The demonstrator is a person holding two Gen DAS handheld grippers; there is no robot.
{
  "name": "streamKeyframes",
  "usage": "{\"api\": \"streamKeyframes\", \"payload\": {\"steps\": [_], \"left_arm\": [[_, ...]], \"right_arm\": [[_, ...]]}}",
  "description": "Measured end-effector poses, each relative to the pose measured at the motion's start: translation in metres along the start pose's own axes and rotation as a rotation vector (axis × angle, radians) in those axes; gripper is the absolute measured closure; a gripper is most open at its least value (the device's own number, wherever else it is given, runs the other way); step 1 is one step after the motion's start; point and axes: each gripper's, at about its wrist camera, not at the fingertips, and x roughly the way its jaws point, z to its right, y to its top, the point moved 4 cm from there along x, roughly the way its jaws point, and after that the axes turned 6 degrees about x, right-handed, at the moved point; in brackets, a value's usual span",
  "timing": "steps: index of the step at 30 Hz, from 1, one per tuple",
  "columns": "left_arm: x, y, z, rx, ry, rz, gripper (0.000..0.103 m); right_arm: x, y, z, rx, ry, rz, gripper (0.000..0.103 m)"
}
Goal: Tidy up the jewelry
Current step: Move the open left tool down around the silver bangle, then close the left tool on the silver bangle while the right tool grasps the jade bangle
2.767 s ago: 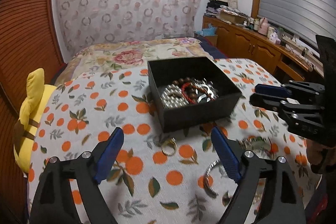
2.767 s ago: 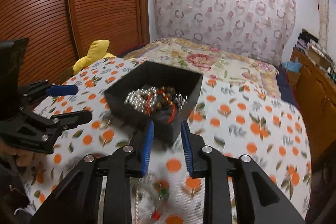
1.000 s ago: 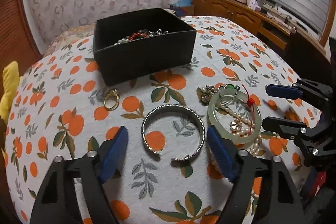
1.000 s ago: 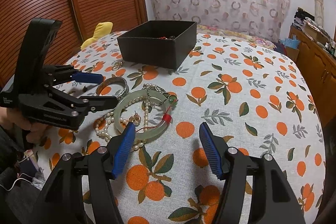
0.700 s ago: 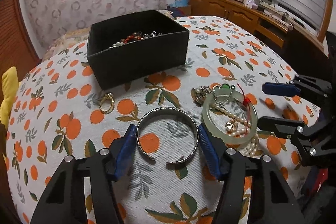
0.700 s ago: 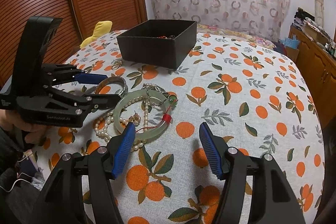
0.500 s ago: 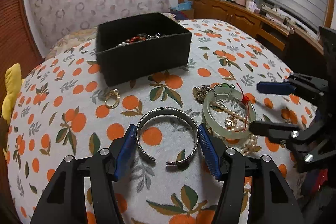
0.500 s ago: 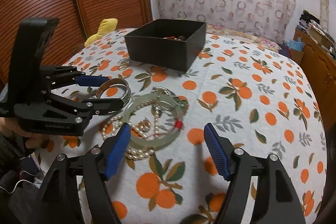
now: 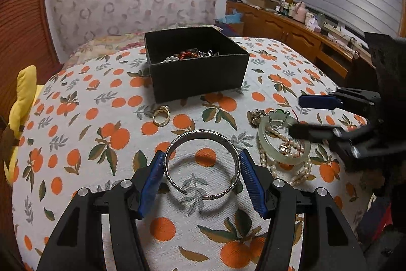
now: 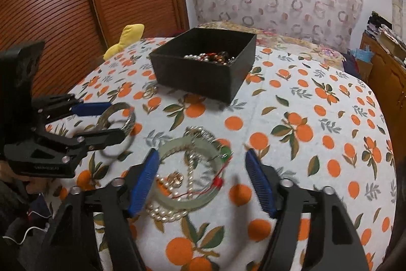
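Observation:
My left gripper (image 9: 201, 178) is shut on a silver cuff bangle (image 9: 203, 137) and holds it lifted above the cloth; its shadow lies below. The bangle also shows in the right wrist view (image 10: 125, 120), between the left gripper's fingers (image 10: 101, 123). My right gripper (image 10: 201, 175) is open over a pale green jade bangle (image 10: 200, 198) tangled with a pearl strand (image 10: 165, 213) and a red cord. The jade bangle (image 9: 262, 137) lies right of the cuff. A black box (image 9: 198, 75) holding several beaded pieces stands behind. A gold ring (image 9: 161, 116) lies in front of it.
The table carries a white cloth with orange prints (image 9: 76, 144). A yellow plush toy (image 9: 22, 93) sits at the left edge. A wooden cabinet (image 9: 291, 32) with clutter runs along the right wall. A slatted wooden door (image 10: 76, 4) stands to the left.
My left gripper has closed on the silver cuff and raised it off the cloth. My right gripper has moved forward and down, straddling the jade bangle, still open.

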Motion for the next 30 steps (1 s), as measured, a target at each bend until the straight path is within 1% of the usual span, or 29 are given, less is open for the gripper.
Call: {"api": "streamKeyframes", "payload": {"steps": [1,3,5,7,11,13,14,15,18,22,24,27,30], "left_arm": [[0.000,0.000,0.000,-0.004,-0.002,0.001,0.046],[0.000,-0.001,-0.001,-0.007,-0.004,0.002,0.046],[0.001,-0.001,0.000,-0.009,-0.007,-0.001,0.046],[0.002,-0.002,0.000,-0.010,-0.009,-0.003,0.046],[0.002,-0.003,-0.001,-0.013,-0.009,-0.001,0.046],[0.001,-0.003,-0.002,-0.015,-0.010,0.000,0.046],[0.001,-0.003,-0.002,-0.016,-0.010,0.000,0.046],[0.001,-0.003,-0.002,-0.016,-0.010,0.000,0.046],[0.001,-0.003,-0.002,-0.015,-0.011,0.000,0.046],[0.001,-0.004,-0.002,-0.011,-0.009,-0.002,0.046],[0.001,-0.004,-0.002,-0.012,-0.009,-0.002,0.046],[0.001,-0.004,-0.002,-0.013,-0.010,-0.003,0.046],[0.001,-0.003,-0.002,-0.015,-0.011,-0.002,0.046]], "right_arm": [[0.000,0.001,0.004,0.008,-0.002,0.000,0.046],[0.003,0.004,0.014,0.033,-0.009,-0.003,0.060],[0.006,0.006,0.020,0.058,-0.009,-0.008,0.065],[0.008,0.005,0.021,0.065,0.006,-0.017,0.066],[0.004,-0.004,0.007,0.033,0.016,-0.020,0.065],[0.001,-0.012,-0.001,0.015,0.014,-0.022,0.052],[0.000,-0.015,-0.004,0.010,0.016,-0.021,0.038],[0.000,-0.019,-0.007,0.006,0.018,-0.022,0.031],[0.003,-0.024,-0.016,-0.019,0.023,-0.037,0.031],[0.011,-0.020,-0.022,-0.037,-0.006,-0.053,0.029],[0.017,-0.018,-0.023,-0.041,-0.016,-0.073,0.027],[0.022,-0.016,-0.027,-0.070,-0.033,-0.086,0.020],[0.024,-0.014,-0.026,-0.064,-0.029,-0.089,0.020]]}}
